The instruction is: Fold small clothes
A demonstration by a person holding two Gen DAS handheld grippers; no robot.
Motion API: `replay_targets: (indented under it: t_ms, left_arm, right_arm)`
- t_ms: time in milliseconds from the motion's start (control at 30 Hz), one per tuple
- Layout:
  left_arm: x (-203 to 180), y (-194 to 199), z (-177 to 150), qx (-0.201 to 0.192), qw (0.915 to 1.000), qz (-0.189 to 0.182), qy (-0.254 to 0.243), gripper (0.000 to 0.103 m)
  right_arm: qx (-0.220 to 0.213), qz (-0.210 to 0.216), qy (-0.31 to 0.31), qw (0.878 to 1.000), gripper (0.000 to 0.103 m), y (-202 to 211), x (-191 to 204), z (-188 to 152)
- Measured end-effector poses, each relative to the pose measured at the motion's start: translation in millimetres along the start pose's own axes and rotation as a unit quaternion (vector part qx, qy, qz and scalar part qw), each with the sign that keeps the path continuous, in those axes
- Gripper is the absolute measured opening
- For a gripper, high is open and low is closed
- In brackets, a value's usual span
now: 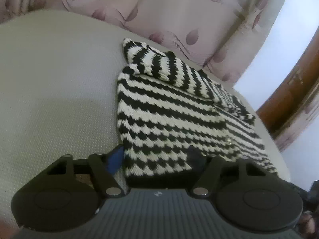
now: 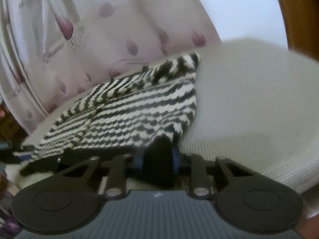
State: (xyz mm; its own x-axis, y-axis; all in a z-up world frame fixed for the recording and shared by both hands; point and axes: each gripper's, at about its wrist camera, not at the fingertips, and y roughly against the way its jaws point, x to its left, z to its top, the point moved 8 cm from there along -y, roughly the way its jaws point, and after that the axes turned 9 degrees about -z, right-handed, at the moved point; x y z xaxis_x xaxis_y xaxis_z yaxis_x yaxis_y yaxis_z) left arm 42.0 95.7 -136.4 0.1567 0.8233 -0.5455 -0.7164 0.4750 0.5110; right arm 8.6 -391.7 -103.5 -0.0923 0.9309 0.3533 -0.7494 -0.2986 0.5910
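Right gripper pinching black-and-white striped knit garment hem; left gripper straddles near corner, pads not pressing. Uneven lift risks skewed fold.

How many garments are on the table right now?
1: a black-and-white striped knit top, partly folded on the grey table, its near hem between both tongs. Anything underneath would be hidden.

The knitted garment lies on the padded surface, its sleeve folded on top at the far end. Behind hangs the curtain. My left gripper straddles its near hem; my right gripper sits at the near corner.
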Motion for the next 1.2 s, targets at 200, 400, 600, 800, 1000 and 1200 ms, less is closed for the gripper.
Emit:
replay_targets:
  t_ms: [200,400,600,800,1000,1200]
  left_arm:
    - [-2,0,-4,0.012,0.9995,-0.028,-0.004,0.071]
    - [-16,-12,-5,0.023,0.9978,-0.056,-0.025,0.102]
    - [-22,-17,-8,0.021,0.9969,-0.037,-0.066,0.093]
    - [-17,-18,-6,0.028,0.9923,0.031,-0.116,0.035]
    - [-13,-18,-3,0.034,0.9908,0.059,-0.117,0.029]
    - [-20,-22,-5,0.041,0.9838,0.086,-0.153,0.029]
  right_arm:
    - [0.022,0.051,-0.080,0.995,0.017,-2,-14,0]
    - [0.045,0.087,-0.142,0.985,0.024,-10,-23,4]
    - [0.049,0.094,-0.138,0.985,0.027,-20,-13,8]
    - [0.038,0.082,-0.109,0.990,0.021,-26,-5,8]
    - [0.036,0.073,-0.099,0.992,0.017,-26,-3,8]
    - [0.043,0.082,-0.117,0.989,0.018,-26,-7,9]
